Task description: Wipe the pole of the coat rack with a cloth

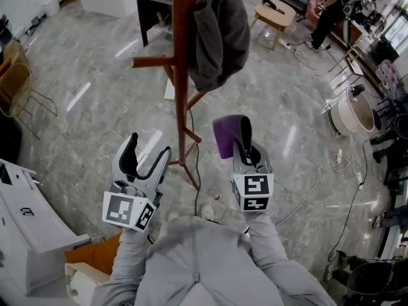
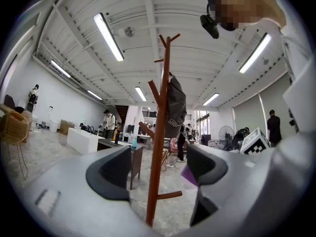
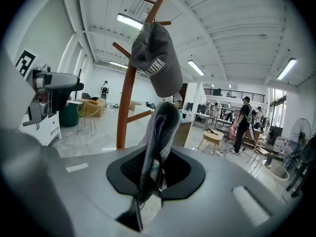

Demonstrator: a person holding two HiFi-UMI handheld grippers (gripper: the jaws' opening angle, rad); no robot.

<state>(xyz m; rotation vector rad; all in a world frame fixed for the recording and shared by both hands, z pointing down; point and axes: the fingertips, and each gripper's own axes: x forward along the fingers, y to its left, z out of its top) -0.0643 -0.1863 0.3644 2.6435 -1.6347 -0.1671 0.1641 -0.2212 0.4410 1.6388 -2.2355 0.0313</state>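
my left gripper: jaws wide apart, empty | my right gripper: jaws squeezed on purple cloth | coat rack pole: upright between both grippers, cloth near it | grey cap hangs up top

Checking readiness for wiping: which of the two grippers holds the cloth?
The right gripper: its jaws are shut on the purple cloth. The left gripper is open and holds nothing.

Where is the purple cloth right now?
In the head view, the purple cloth is clamped in the right gripper. It sits just right of the brown wooden coat rack pole, clear of it, below the grey cap.
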